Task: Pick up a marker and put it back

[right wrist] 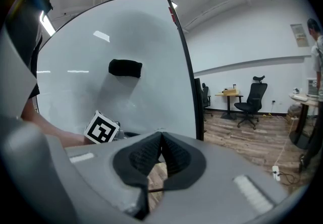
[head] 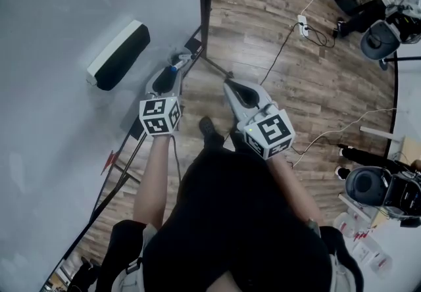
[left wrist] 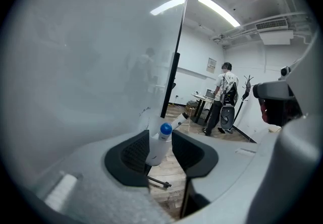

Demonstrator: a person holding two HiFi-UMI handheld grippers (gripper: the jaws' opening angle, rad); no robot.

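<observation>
A white marker with a blue cap (left wrist: 159, 143) lies between the jaws of my left gripper (left wrist: 160, 134), against the left pad and clear of the right one. That gripper is open. In the head view the left gripper (head: 172, 72) reaches to the lower edge of the whiteboard (head: 66, 21), and the blue cap (head: 174, 68) shows at its tip. My right gripper (head: 228, 85) hangs to the right over the wood floor. In its own view the right gripper (right wrist: 161, 136) is shut, pads together, nothing in them.
A black-and-white eraser (head: 118, 55) sticks to the whiteboard above the left gripper. The board's dark frame (head: 206, 8) and stand leg (head: 217, 68) run beside the grippers. A power strip with cables (head: 302, 23) and wheeled chairs (head: 378, 41) are on the floor. A person (left wrist: 224, 98) stands far off.
</observation>
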